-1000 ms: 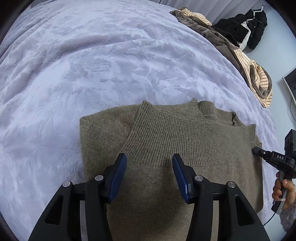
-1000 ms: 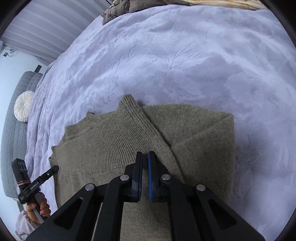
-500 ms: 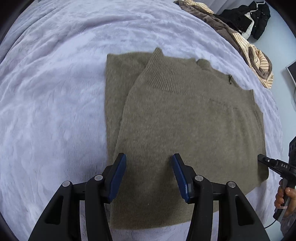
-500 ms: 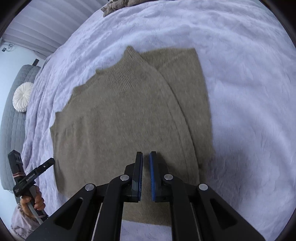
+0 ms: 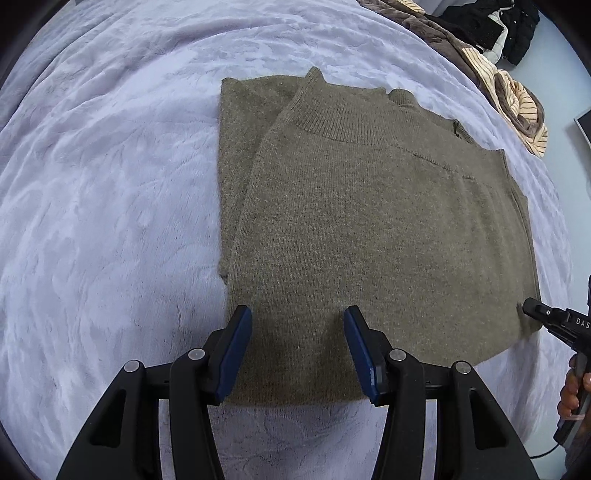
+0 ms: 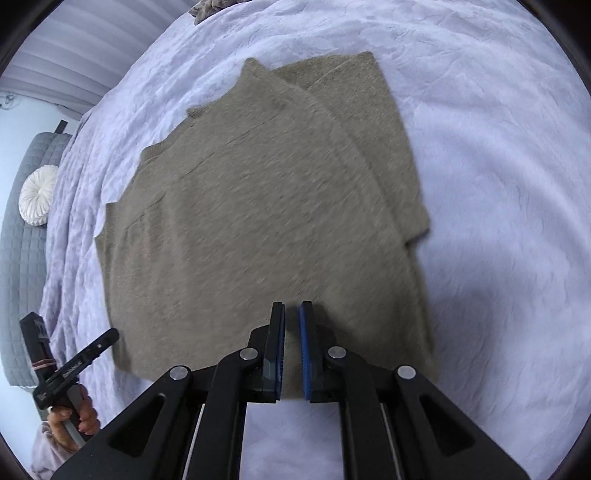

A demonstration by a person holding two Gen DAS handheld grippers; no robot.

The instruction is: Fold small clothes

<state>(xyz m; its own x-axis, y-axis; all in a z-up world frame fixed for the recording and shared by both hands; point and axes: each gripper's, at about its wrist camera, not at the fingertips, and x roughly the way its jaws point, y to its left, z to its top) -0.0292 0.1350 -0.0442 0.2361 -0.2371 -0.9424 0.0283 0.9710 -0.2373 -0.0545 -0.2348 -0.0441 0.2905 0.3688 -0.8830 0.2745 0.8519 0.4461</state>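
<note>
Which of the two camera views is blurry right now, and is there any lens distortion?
Right wrist view: the sweater is smeared by motion blur, knit texture lost. Left wrist view: sharp, the ribbed collar clearly resolved. Both views: fisheye bending curves the bed cover, with dark corners.

Both wrist views overhead, sharing sweater point(image 5: 369, 221)

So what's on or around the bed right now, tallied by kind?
Olive sweater: 1
Brown striped garment heap: 1
Black jacket: 1
Round white cushion: 1
Total: 4
</note>
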